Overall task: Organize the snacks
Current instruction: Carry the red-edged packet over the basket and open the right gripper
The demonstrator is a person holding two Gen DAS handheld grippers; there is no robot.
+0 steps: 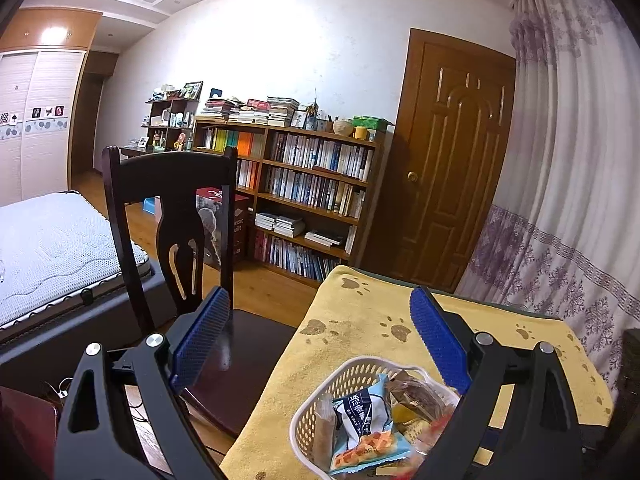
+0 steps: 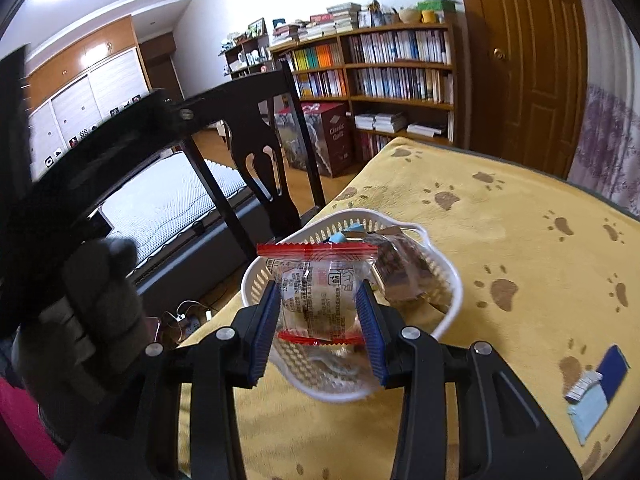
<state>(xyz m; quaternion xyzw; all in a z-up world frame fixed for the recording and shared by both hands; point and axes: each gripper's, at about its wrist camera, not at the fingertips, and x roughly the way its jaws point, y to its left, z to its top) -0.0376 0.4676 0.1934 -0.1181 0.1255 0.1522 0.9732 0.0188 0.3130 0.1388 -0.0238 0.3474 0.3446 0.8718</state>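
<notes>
A white plastic basket (image 1: pixel 352 372) (image 2: pixel 448 296) stands on the yellow paw-print cloth near the table's left edge. Inside lie a light-blue snack packet (image 1: pixel 364 420), a brown wrapped snack (image 1: pixel 416 394) (image 2: pixel 400 268) and other packets. In the right wrist view, my right gripper (image 2: pixel 320 292) is shut on a clear snack packet with red sealed ends (image 2: pixel 320 292), held just above the basket. My left gripper (image 1: pixel 320 304) stands open above and left of the basket, with nothing between its blue pads (image 1: pixel 204 336). A gloved hand (image 2: pixel 88 304) holds the left gripper's handle.
The yellow cloth (image 2: pixel 500 216) covers the table. A blue and light-blue packet (image 2: pixel 600 388) lies near its right edge. A dark wooden chair (image 1: pixel 176 216) stands against the table's left side. A bed (image 1: pixel 52 248), a bookshelf (image 1: pixel 312 192) and a door (image 1: pixel 452 156) lie beyond.
</notes>
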